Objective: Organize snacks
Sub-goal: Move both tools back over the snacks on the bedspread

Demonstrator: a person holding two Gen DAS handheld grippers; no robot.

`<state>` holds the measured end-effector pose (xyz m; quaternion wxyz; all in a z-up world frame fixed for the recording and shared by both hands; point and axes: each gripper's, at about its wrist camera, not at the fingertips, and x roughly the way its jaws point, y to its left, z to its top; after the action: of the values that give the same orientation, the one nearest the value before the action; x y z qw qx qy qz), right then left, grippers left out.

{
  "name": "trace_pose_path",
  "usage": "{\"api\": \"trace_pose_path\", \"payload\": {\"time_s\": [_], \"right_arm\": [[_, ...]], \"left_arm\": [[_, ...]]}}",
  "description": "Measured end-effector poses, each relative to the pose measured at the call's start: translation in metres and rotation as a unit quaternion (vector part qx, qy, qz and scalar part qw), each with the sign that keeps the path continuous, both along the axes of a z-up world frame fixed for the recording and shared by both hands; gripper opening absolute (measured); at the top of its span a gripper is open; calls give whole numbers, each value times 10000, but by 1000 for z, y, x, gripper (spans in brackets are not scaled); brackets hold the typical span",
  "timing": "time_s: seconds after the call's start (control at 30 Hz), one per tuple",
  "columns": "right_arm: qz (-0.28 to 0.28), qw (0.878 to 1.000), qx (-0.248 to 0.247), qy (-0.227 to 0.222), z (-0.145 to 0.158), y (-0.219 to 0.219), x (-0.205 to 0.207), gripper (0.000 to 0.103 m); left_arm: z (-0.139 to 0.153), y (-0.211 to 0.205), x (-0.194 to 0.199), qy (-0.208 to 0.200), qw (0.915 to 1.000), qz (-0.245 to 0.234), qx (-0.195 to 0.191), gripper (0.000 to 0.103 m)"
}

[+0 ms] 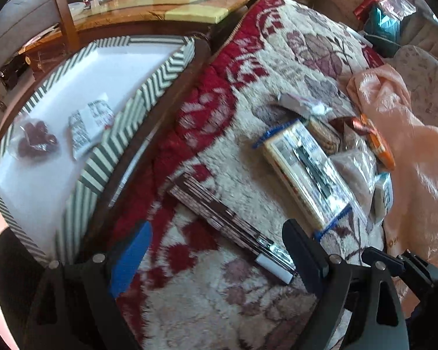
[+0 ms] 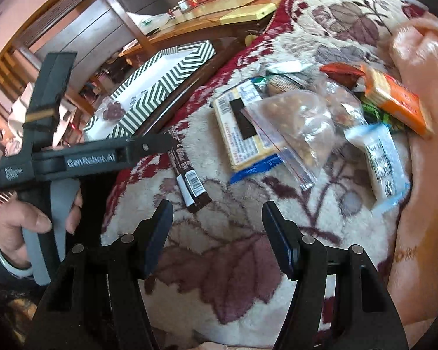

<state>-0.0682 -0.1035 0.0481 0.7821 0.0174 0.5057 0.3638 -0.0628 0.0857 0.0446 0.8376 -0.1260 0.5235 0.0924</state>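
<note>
Snacks (image 2: 280, 122) lie piled upper right of the right wrist frame, on the floral blanket (image 2: 219, 262). Left gripper (image 1: 216, 256) tilts down over a dark bar (image 1: 227, 218), jaws wide, empty. Right gripper (image 2: 217, 227) jaws apart, empty. Hand (image 2: 20, 227) at lower left grips the handle lettered "GenRobot.AI".

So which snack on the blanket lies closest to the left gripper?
The long dark bar, lying apart from the pile, its white end between the open left gripper's fingers; the other snacks sit farther off.
</note>
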Motion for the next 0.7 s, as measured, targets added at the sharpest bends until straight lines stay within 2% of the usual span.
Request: {"api": "trace_pose_path", "payload": {"time_s": [0.07, 0.17, 0.3, 0.4, 0.47, 0.53, 0.6, 0.7], "right_arm": [[145, 9999, 64, 24, 1, 5, -2, 64], [618, 9979, 33, -167, 2, 24, -9, 64], [784, 9963, -48, -360, -3, 47, -2, 64], [802, 9966, -152, -101, -17, 62, 3, 64], [1033, 9943, -185, 204, -23, 71, -7, 64], [1457, 9880, 248, 443, -16, 74, -27, 64], [1772, 9832, 386, 213, -4, 72, -45, 64], [1562, 9876, 58, -165, -1, 59, -44, 64]], "left_arm": [[-3, -3, 1, 72, 10000, -25, -2, 92], [0, 0, 0, 24, 10000, 45, 48, 92], [6, 12, -2, -44, 9997, 204, 84, 92], [5, 21, -4, -8, 9995, 304, 69, 92], [2, 24, -6, 24, 9994, 334, 34, 92], [-1, 24, -6, 70, 9994, 339, 26, 92], [-3, 22, -5, 95, 9994, 325, -5, 92], [-6, 18, -5, 127, 9995, 277, 10, 92]]}}
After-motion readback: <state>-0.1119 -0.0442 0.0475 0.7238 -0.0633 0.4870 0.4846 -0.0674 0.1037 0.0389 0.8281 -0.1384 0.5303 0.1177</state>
